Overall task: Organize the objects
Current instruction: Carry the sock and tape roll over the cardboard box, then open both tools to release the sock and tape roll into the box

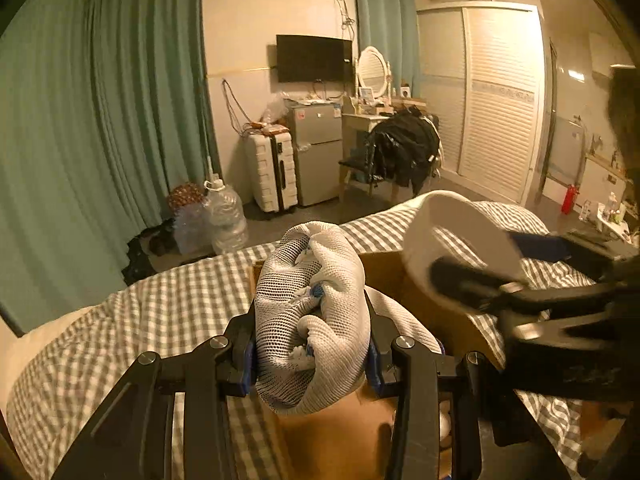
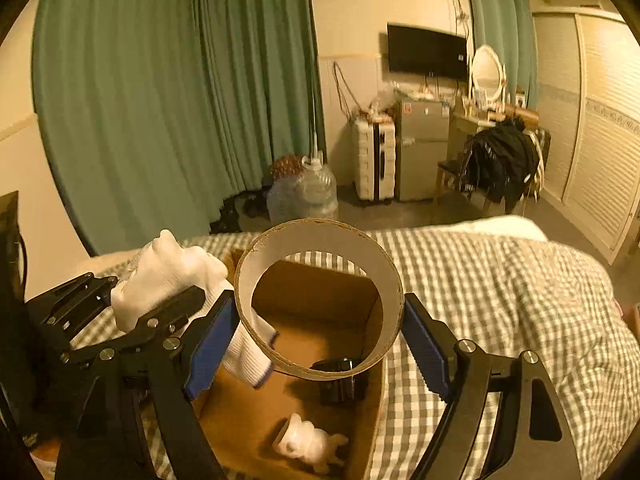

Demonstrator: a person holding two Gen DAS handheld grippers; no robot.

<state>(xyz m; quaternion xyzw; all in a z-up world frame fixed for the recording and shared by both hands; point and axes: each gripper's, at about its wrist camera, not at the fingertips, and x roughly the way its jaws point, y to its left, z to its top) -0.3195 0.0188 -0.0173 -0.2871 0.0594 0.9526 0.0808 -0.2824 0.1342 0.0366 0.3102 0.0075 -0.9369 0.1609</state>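
Note:
My left gripper is shut on a bundle of white knit gloves with blue-trimmed cuffs, held over the near end of an open cardboard box. My right gripper is shut on a wide cardboard ring with a white inner wall, its blue pads pressing both sides. The ring hangs over the box. On the box floor lie a black object and a small white figure. In the right wrist view the left gripper and gloves are at the left.
The box rests on a bed with a grey checked cover. Beyond the bed's foot are water jugs, a white suitcase, a small fridge and a chair piled with black clothes. Green curtains hang at the left.

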